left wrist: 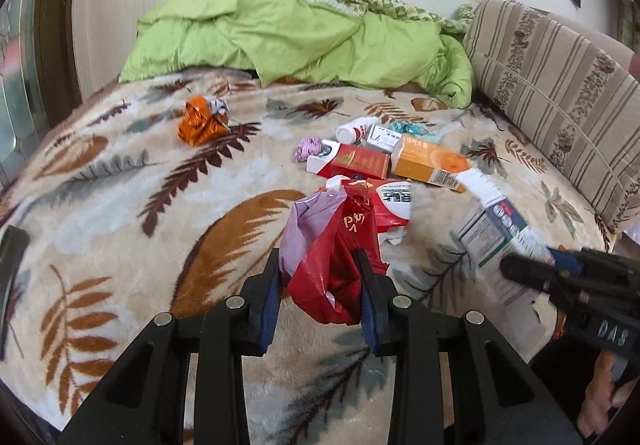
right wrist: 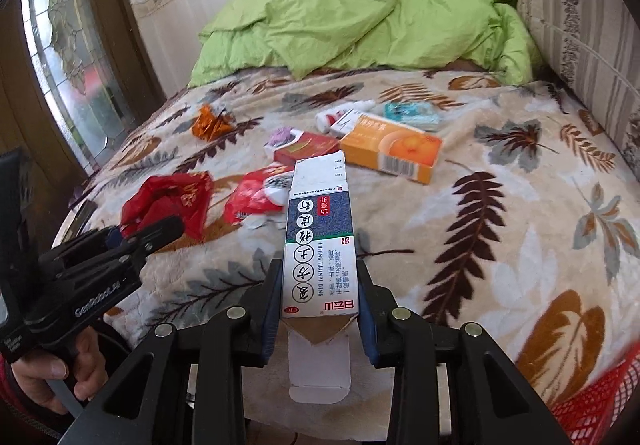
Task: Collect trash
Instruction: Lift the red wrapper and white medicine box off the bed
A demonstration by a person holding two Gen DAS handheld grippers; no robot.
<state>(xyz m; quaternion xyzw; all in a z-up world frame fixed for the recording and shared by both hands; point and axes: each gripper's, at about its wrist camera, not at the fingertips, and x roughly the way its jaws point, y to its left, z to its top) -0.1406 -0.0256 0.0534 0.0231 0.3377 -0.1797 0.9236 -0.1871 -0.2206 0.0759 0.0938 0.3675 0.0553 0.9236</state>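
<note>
Left gripper was clamped on a red bag, right gripper on a carton, both just above the blanket. Risks: slack bag could slide out of the pads; carton was held only near its open flap, so it could pivot or crush. Orange box and other litter lay further up the bed.

Four boxes, two bags

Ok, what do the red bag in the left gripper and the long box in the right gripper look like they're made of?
Red bag: thin glossy plastic film, probably; it crumples and shines.
Long box: printed paperboard with a smooth, coated-looking face; its open flap shows bare brown card inside.
</note>
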